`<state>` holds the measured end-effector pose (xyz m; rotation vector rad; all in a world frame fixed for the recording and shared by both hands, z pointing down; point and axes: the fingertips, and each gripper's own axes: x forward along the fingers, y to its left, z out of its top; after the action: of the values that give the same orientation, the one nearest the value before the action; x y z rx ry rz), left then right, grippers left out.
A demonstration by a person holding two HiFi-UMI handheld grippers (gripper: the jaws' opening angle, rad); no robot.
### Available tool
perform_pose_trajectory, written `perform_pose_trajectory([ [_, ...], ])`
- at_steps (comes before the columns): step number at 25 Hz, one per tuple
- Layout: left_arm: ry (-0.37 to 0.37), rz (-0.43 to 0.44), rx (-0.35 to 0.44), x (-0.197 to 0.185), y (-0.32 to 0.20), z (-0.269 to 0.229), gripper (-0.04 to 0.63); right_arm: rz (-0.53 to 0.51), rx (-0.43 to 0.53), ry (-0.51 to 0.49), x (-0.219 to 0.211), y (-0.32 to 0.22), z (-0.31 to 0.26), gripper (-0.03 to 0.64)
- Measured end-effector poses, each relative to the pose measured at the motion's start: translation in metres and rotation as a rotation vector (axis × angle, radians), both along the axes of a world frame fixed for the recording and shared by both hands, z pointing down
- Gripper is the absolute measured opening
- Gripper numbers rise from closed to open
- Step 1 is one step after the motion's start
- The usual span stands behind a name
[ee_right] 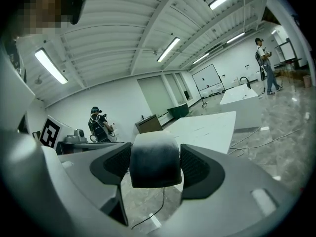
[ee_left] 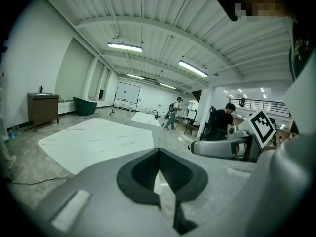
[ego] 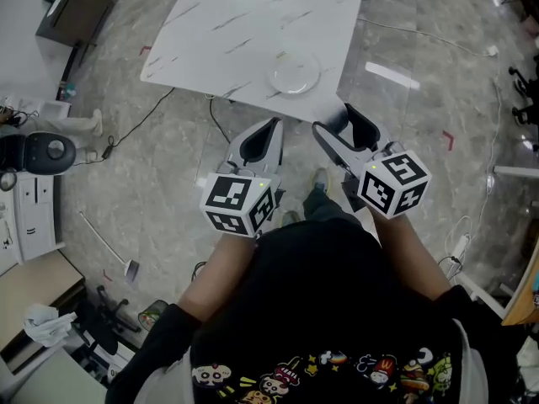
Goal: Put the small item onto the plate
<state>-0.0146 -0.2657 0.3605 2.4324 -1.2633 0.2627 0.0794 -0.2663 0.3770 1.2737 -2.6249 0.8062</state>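
Note:
A round white plate (ego: 295,72) lies near the front edge of the white marble table (ego: 236,23). Both grippers hang over the floor, short of that edge. My right gripper (ego: 333,116) is shut on the small item (ee_right: 154,162), a rounded piece that is white on top and dark grey below, filling the gap between the pads. My left gripper (ego: 271,124) is shut with its tips meeting and nothing between them (ee_left: 158,152). The item is hidden in the head view. The plate shows in neither gripper view; only the tabletop (ee_left: 94,142) does.
A dark cabinet (ego: 76,7) stands at the far left beyond the table. Cables (ego: 143,120) run over the marble floor by the table's left corner. A long-handled tool (ego: 109,247) lies on the floor at left. People (ee_left: 173,113) stand far off in the hall.

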Motion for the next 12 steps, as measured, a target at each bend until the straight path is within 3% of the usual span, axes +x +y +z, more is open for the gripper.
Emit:
perform_pose_trajectory([
  [6,-0.028,-0.058,-0.036,0.018,-0.028,0.018,0.0,-0.081,-0.027,-0.023,0.01,-0.033,0.016,0.337],
  [12,-0.061,-0.095,-0.046,0.02,-0.037,0.032,0.0,-0.127,-0.041,0.02,0.012,-0.055,0.045,0.337],
])
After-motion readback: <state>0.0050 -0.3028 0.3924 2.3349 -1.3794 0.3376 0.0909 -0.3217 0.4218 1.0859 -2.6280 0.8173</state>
